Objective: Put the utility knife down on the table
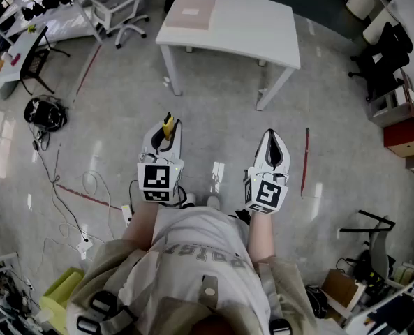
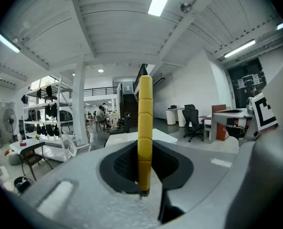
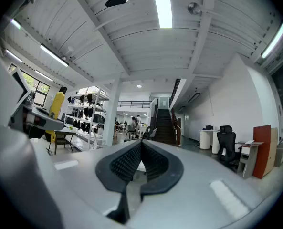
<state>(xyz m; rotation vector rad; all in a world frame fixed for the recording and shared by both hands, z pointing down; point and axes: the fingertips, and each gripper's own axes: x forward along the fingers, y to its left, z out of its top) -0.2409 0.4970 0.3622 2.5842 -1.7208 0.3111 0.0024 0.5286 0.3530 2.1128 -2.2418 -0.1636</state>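
Observation:
A yellow utility knife (image 2: 144, 132) stands upright between the pads of my left gripper (image 2: 142, 163), which is shut on it. From the head view the knife (image 1: 167, 126) pokes up out of the left gripper (image 1: 166, 137), held over the floor short of the white table (image 1: 252, 30). My right gripper (image 1: 274, 145) is beside it to the right, shut with nothing in it; its ribbed pads (image 3: 131, 161) meet at the tips (image 3: 142, 147). In the right gripper view the knife (image 3: 57, 105) shows at the far left edge.
The white table stands ahead, with a pale board (image 1: 191, 10) on its left part. White chairs (image 1: 116, 9) and another desk (image 1: 21, 47) are at the upper left. Cables (image 1: 67, 187) run over the floor at left. Black chairs (image 1: 381, 54) and a red cabinet (image 1: 409, 128) stand at right.

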